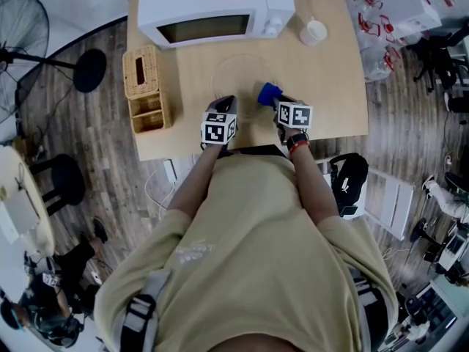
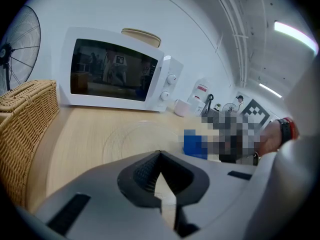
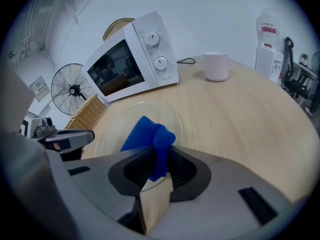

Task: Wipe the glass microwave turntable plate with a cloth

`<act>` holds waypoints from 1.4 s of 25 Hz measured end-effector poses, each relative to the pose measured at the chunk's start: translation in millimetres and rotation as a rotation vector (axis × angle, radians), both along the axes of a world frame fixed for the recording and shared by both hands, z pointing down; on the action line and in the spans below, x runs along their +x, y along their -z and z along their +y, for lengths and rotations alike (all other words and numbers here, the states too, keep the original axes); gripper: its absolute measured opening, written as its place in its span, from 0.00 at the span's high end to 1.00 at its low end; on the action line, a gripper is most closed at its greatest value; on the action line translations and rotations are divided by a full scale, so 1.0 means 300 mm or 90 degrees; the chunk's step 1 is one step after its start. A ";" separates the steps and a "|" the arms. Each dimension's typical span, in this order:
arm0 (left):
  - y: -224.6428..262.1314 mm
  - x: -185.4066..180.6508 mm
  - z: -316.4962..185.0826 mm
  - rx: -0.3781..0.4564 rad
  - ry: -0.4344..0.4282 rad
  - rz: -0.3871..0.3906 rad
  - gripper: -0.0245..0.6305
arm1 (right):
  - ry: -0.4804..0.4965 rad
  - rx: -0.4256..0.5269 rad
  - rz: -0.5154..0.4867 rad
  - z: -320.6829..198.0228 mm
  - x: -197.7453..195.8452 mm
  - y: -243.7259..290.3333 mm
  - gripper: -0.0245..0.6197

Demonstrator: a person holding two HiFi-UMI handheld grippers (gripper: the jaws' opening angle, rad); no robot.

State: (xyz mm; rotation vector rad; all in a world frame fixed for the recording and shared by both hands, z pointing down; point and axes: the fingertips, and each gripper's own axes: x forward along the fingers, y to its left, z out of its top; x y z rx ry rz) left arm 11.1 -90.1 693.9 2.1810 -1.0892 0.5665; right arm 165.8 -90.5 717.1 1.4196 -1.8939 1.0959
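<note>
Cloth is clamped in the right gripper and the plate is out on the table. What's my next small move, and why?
Probably lower the right gripper until the blue cloth presses on the glass plate, then sweep across. Its jaws are shut on the cloth, which hangs over the plate's near edge. The left gripper is shut and empty.

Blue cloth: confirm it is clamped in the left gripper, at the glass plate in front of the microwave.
Wrong gripper. The right gripper view shows the blue cloth clamped in the right gripper, at the glass plate in front of the microwave.
</note>
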 end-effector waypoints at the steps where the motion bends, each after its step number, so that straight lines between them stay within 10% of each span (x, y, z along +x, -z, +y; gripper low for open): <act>1: 0.000 -0.003 0.002 0.000 0.002 -0.001 0.94 | -0.002 0.000 -0.002 0.001 0.001 0.000 0.81; 20: 0.011 -0.198 0.026 0.003 0.088 -0.012 0.94 | 0.097 -0.032 -0.186 0.003 -0.361 0.087 0.82; 35: 0.016 -0.338 0.080 0.004 0.132 -0.027 0.94 | 0.198 -0.092 -0.192 0.070 -0.585 0.032 0.83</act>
